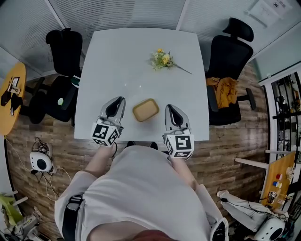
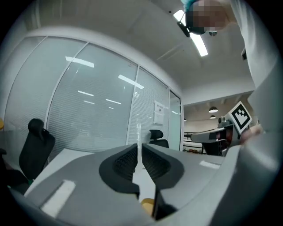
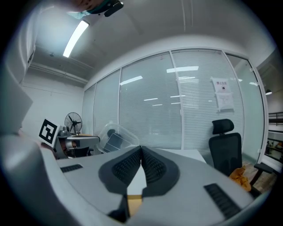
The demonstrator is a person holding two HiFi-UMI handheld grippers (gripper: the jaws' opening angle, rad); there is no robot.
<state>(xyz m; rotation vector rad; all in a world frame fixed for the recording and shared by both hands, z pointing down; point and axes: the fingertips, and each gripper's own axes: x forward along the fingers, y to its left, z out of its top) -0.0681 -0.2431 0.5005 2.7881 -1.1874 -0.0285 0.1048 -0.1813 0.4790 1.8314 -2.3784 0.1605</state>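
Note:
A white table point(image 1: 122, 56) carries a small tan rectangular tray point(image 1: 145, 109) near its front edge and a bunch of yellow flowers point(image 1: 162, 60) farther back. My left gripper point(image 1: 116, 102) hovers just left of the tray, my right gripper point(image 1: 170, 109) just right of it, both pointing away from the person. In the left gripper view the jaws point(image 2: 138, 152) stand together with only a hairline gap and nothing between them; a sliver of the tray point(image 2: 148, 203) shows below. The right gripper point(image 3: 141, 152) is likewise shut and empty, the tray point(image 3: 135, 198) peeking under it.
Black office chairs stand at the table's left point(image 1: 66, 44) and right point(image 1: 230, 52); the right one holds an orange cloth point(image 1: 224, 90). Glass walls with blinds point(image 1: 117, 12) close the far side. A round yellow table point(image 1: 10, 96) is at the left. The floor is wooden.

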